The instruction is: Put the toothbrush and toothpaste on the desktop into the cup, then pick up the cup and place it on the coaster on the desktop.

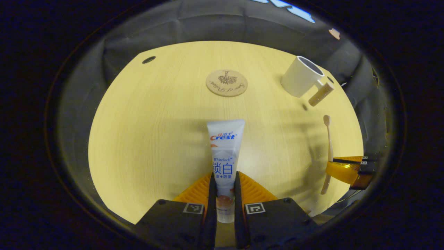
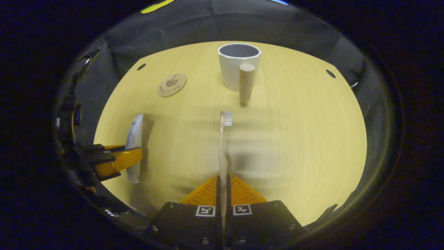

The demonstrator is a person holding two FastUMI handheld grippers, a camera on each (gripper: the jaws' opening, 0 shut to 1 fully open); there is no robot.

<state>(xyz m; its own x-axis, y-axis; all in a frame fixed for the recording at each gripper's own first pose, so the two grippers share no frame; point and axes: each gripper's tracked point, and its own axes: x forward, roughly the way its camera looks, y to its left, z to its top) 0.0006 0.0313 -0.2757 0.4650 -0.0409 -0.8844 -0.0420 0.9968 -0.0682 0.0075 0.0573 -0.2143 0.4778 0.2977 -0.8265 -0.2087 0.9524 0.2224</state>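
Note:
In the left gripper view my left gripper point(image 1: 225, 185) is shut on a white toothpaste tube point(image 1: 224, 149), which points forward above the desk. My right gripper point(image 2: 223, 184) is shut on the handle of a beige toothbrush point(image 2: 223, 142), bristles forward toward the cup. The white cup point(image 2: 238, 66) with its wooden handle point(image 2: 246, 81) stands upright ahead of the toothbrush; in the left gripper view the cup point(image 1: 300, 76) sits far right. A round wooden coaster point(image 1: 226, 82) lies flat beyond the toothpaste. The right gripper point(image 1: 350, 168) with the toothbrush point(image 1: 328, 139) shows at the right edge there.
The light wooden desktop point(image 2: 295, 139) has small dark holes point(image 2: 141, 66) near its far corners and ends against the black cloth wall. In the right gripper view the coaster point(image 2: 172, 84) lies left of the cup, and the left gripper point(image 2: 114, 159) holds the toothpaste point(image 2: 133, 139) at the left.

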